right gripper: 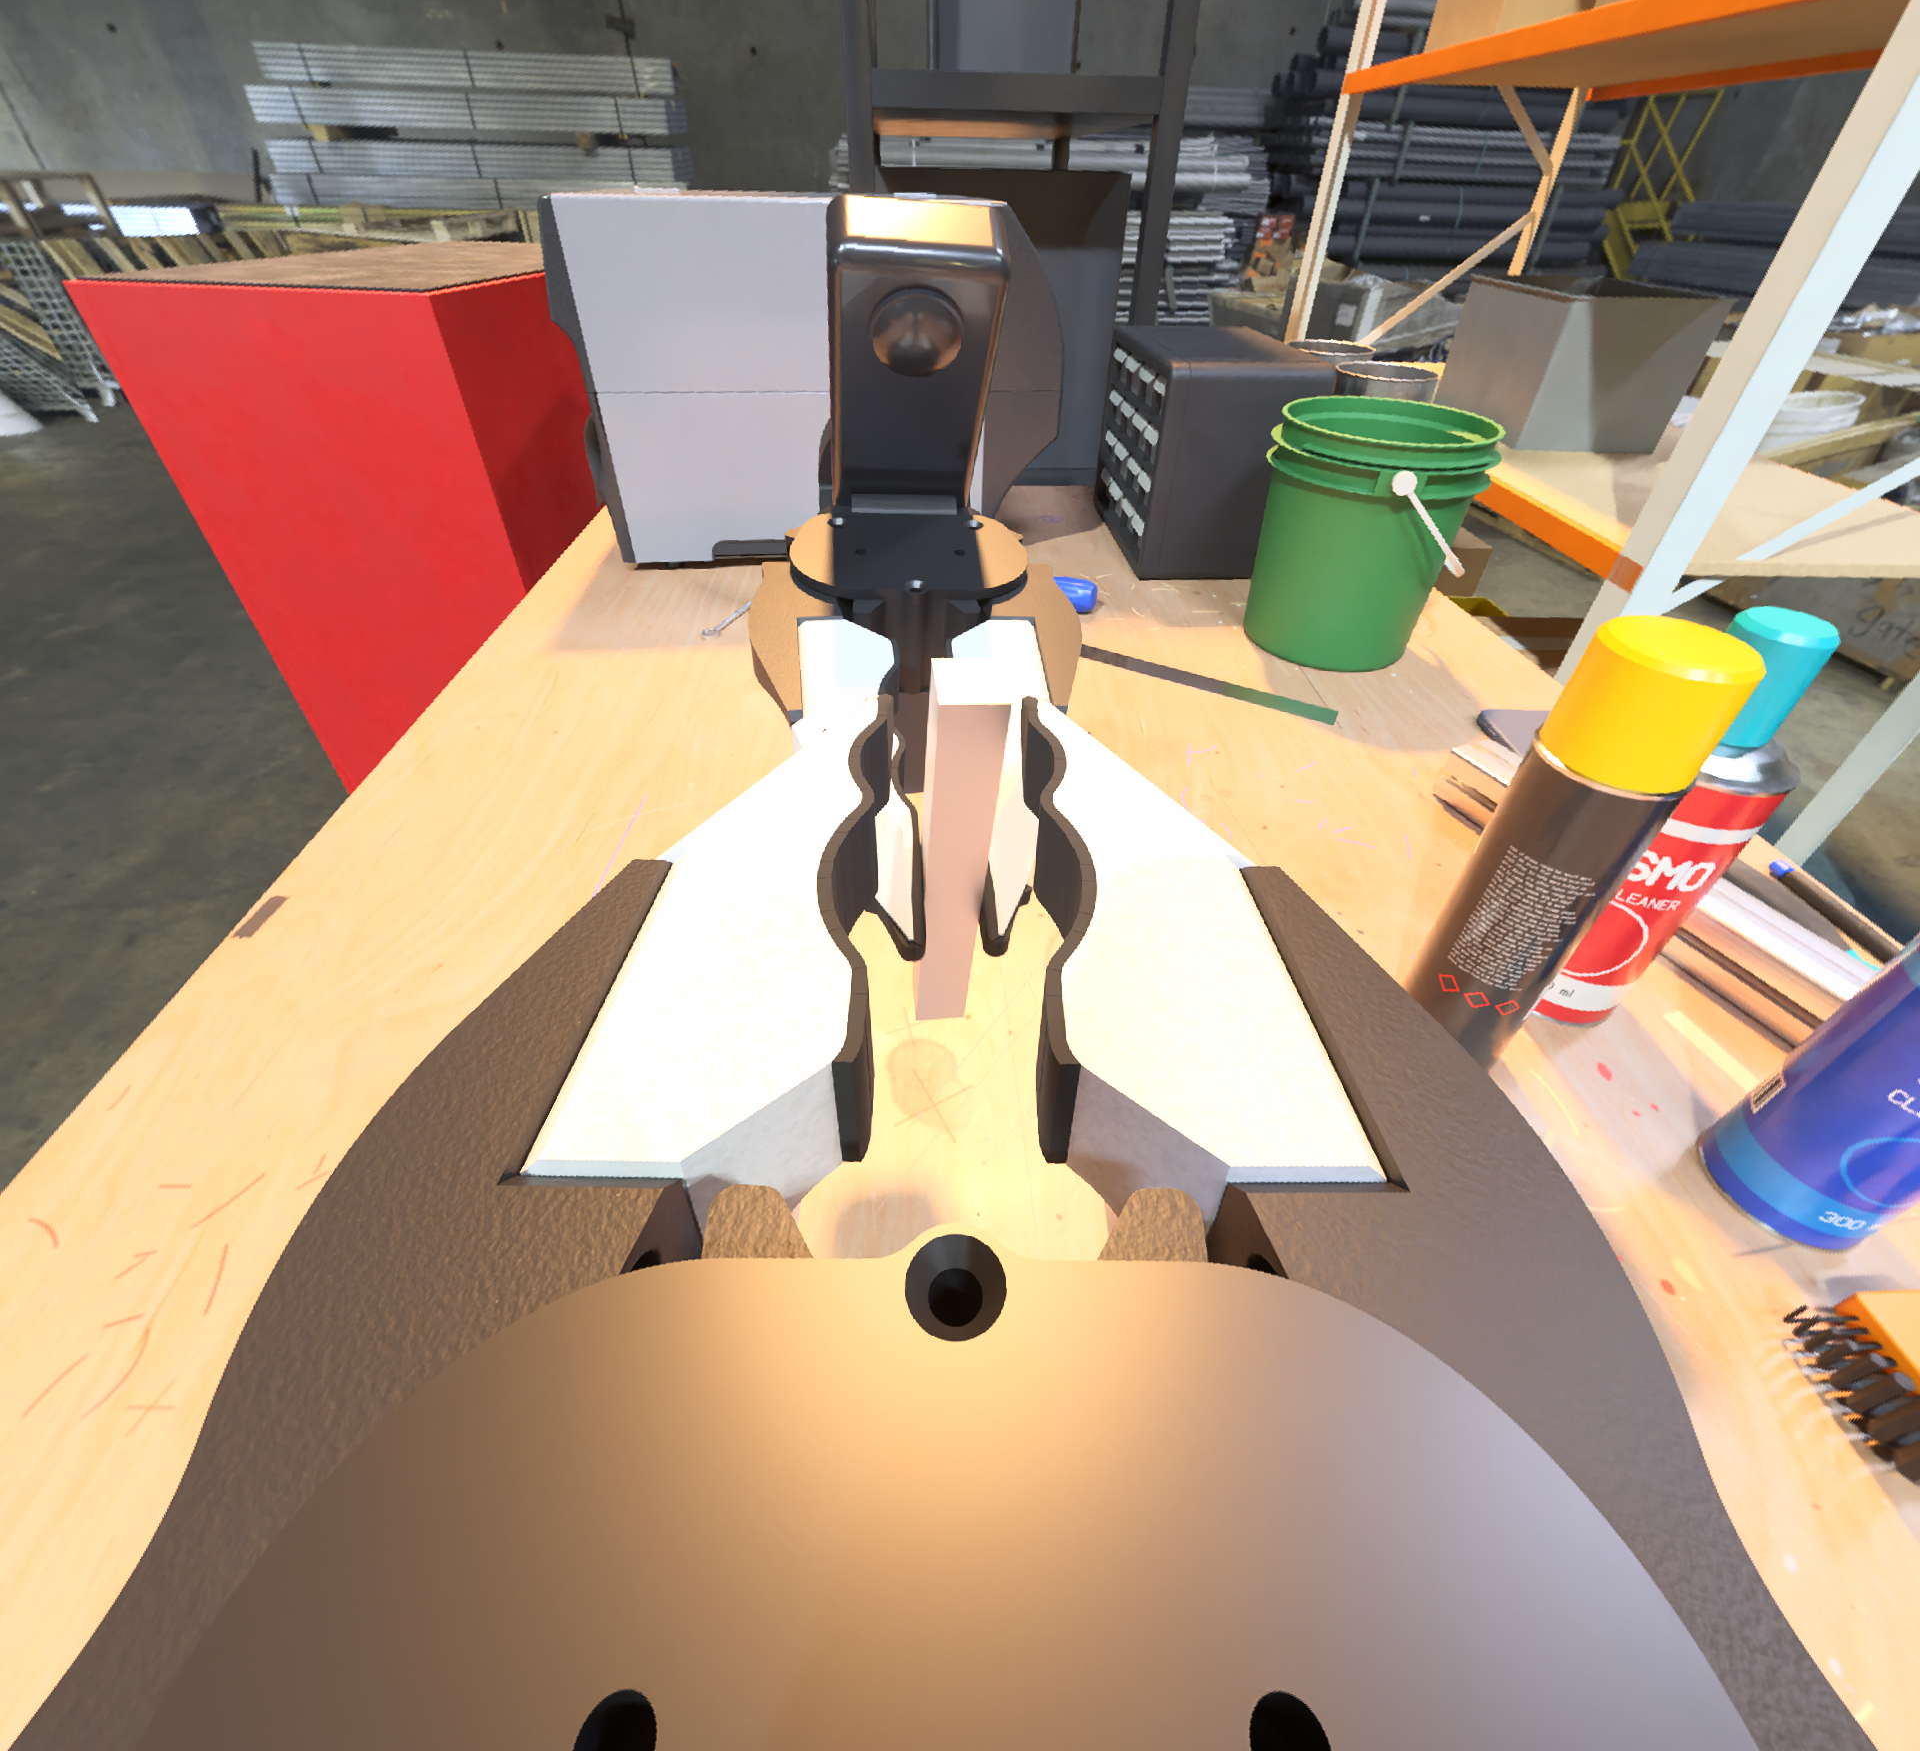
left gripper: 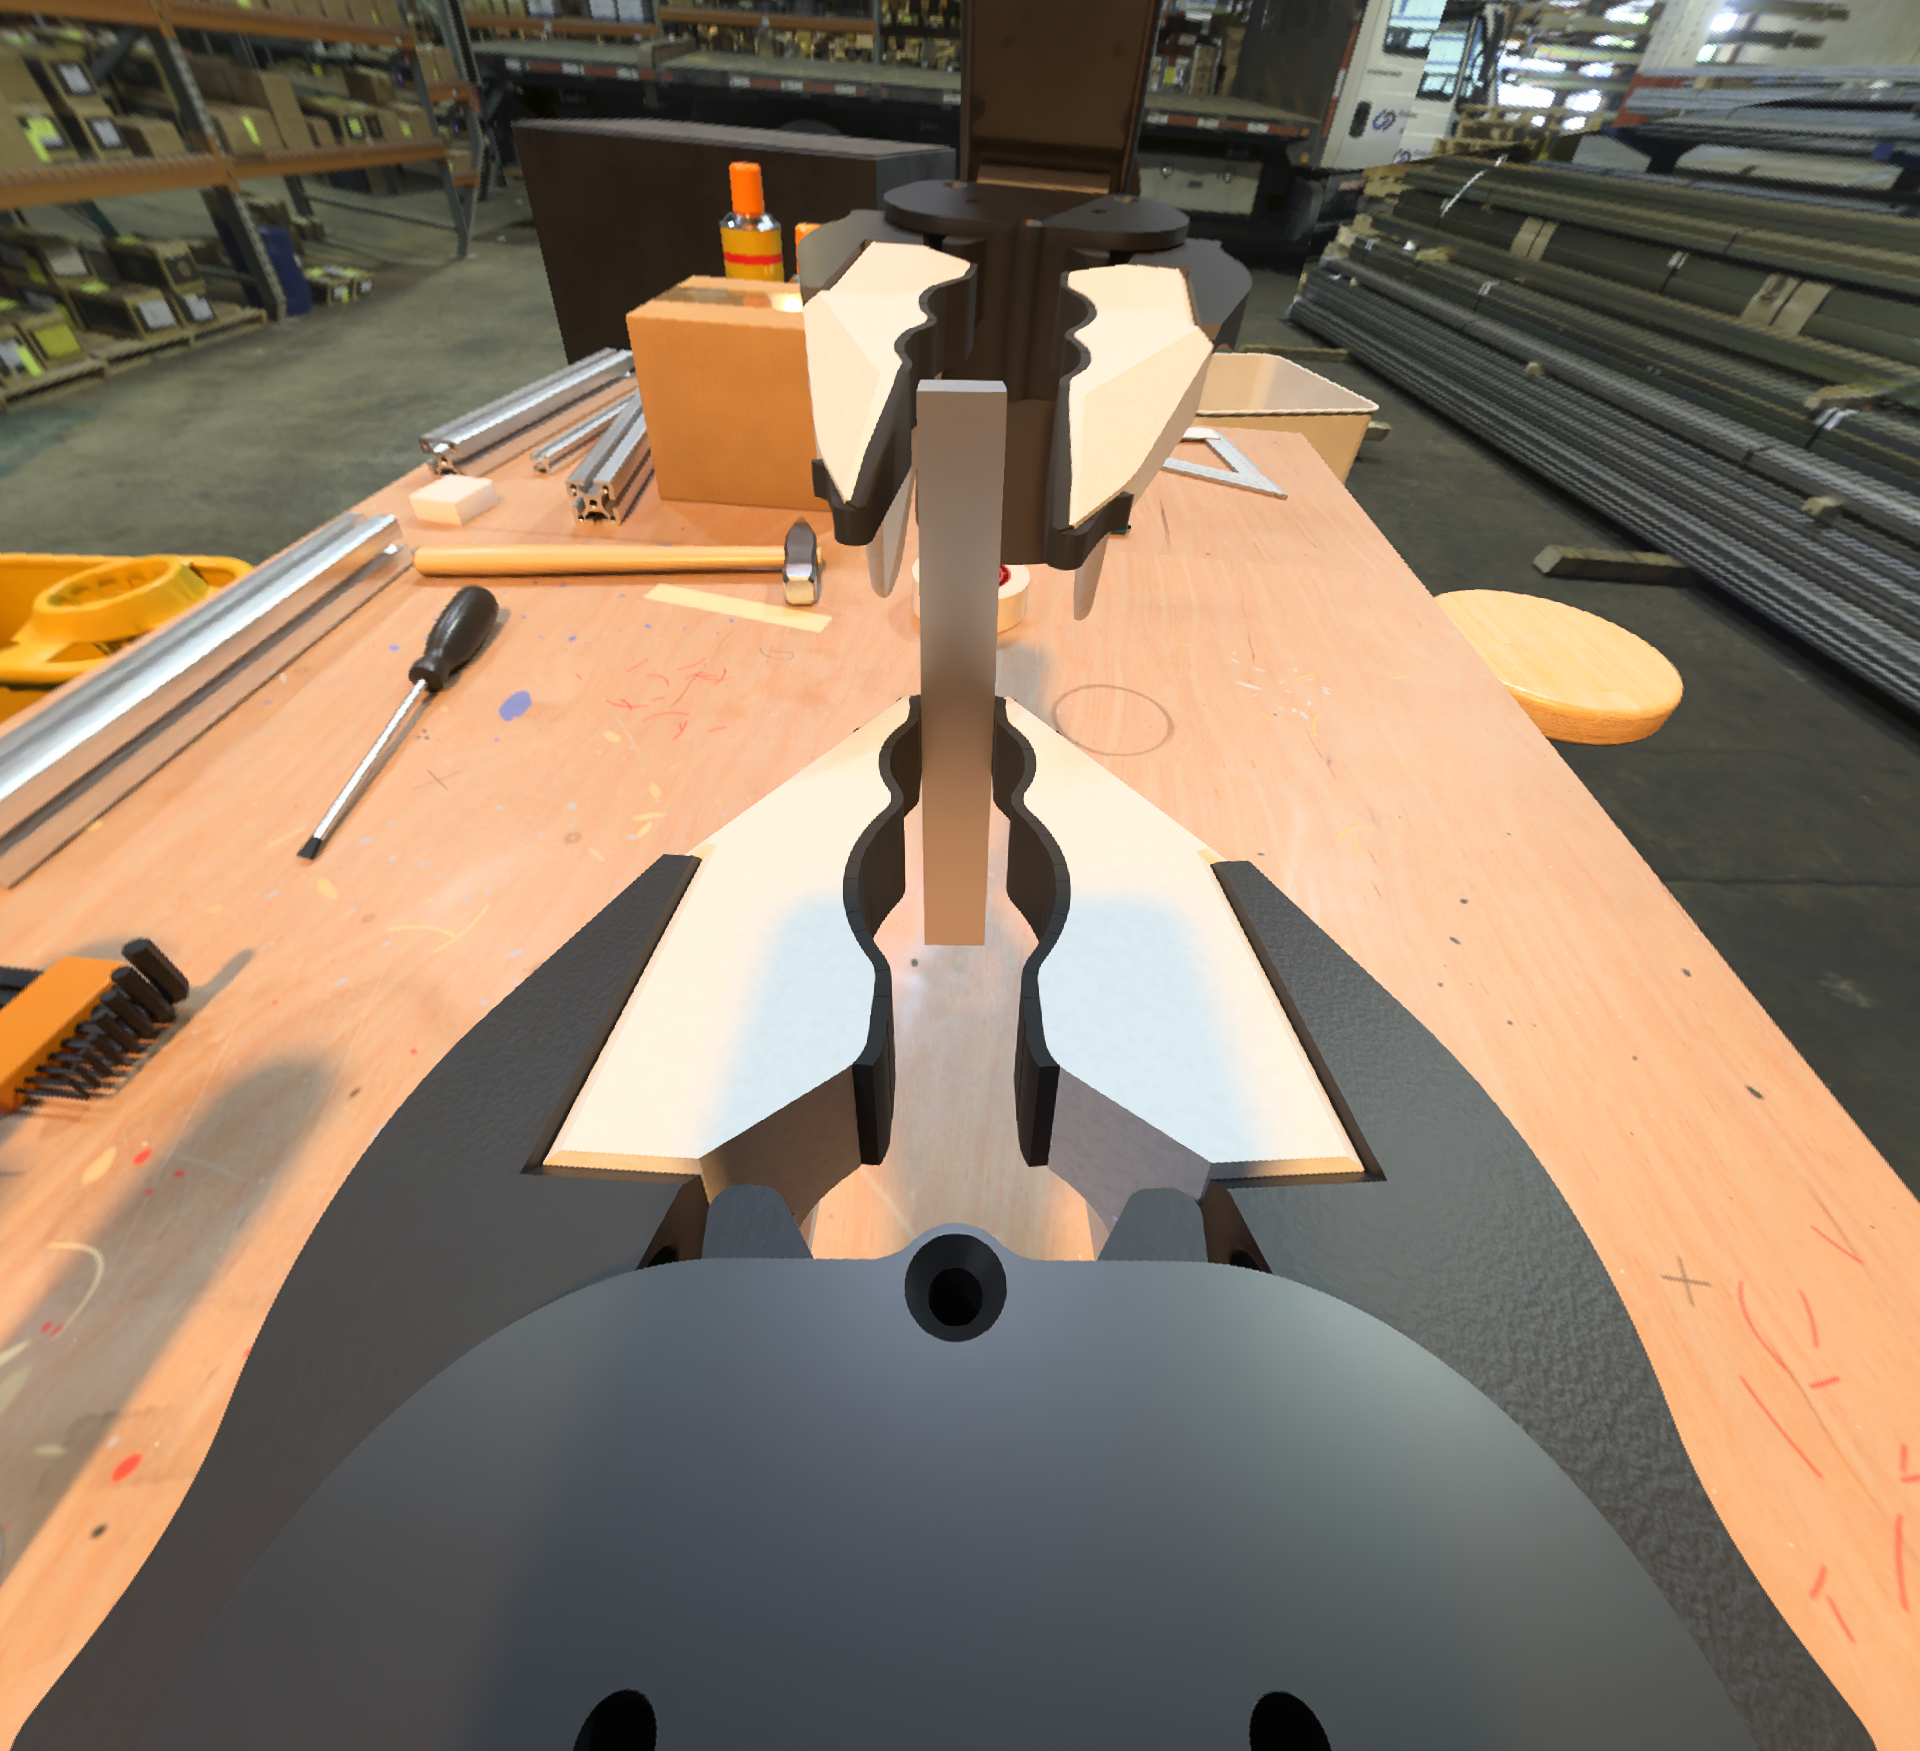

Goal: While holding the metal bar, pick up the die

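A flat grey metal bar (left gripper: 954,818) hangs above the wooden workbench (left gripper: 1299,870), running straight away from me between the two facing grippers. My left gripper (left gripper: 958,709) is shut on it at the fingertips. My right gripper (right gripper: 958,704) faces it and stands open, its fingers spread around the bar (right gripper: 961,849) and around the left gripper's white fingertips (right gripper: 902,870) without touching the bar. In the left wrist view the right gripper (left gripper: 984,574) shows a gap on both sides of the bar. I see no die in either view.
On the left gripper's side lie a hammer (left gripper: 623,558), a screwdriver (left gripper: 416,693), aluminium profiles (left gripper: 156,662), a cardboard box (left gripper: 727,392) and a tape roll (left gripper: 1016,605). On the right gripper's side stand spray cans (right gripper: 1600,828) and a green bucket (right gripper: 1351,538).
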Tool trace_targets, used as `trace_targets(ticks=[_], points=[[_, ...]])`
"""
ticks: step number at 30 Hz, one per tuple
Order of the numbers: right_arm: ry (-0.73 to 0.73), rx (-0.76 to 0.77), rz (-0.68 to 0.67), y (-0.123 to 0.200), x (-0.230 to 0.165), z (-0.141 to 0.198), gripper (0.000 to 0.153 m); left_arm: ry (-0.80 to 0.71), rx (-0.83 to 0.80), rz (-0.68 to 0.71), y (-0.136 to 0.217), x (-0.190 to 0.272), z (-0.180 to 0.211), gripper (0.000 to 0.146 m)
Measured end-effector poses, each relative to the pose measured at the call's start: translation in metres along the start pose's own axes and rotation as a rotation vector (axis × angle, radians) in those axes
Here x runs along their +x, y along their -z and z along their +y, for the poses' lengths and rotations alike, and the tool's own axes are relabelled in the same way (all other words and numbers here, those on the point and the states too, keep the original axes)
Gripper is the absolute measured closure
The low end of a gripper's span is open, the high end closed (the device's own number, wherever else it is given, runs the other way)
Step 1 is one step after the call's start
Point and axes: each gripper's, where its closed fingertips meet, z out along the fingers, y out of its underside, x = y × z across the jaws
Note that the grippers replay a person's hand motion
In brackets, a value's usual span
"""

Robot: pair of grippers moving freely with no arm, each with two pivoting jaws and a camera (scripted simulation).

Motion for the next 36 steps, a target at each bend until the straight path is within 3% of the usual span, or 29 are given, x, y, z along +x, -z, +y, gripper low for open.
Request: trace_targets(ticks=[8,15,17,21,28,36], points=[[-0.083,0.004,0.025,0.001,0.005,-0.002,0.129,0.060,-0.005,0.010,0.003,-0.005,0.002,0.134],[-0.031,-0.078,0.114,0.023,0.014,0.003,0.129,0.081,-0.040,-0.050,0.017,-0.021,0.001,0.134],[-0.001,-0.166,0.143,0.030,0.018,0.016,0.131,0.063,-0.054,-0.085,0.025,-0.028,-0.001,0.134],[-0.105,-0.403,0.172,0.040,0.029,0.061,0.132,0.021,-0.044,-0.168,0.053,-0.042,-0.015,0.134],[0.051,-0.942,0.173,0.050,0.043,0.164,0.136,0.002,-0.004,-0.295,0.112,-0.063,-0.039,0.134],[0.003,-1.322,-0.018,0.039,0.048,0.244,0.138,-0.012,0.031,-0.274,0.122,-0.057,-0.049,0.134]])
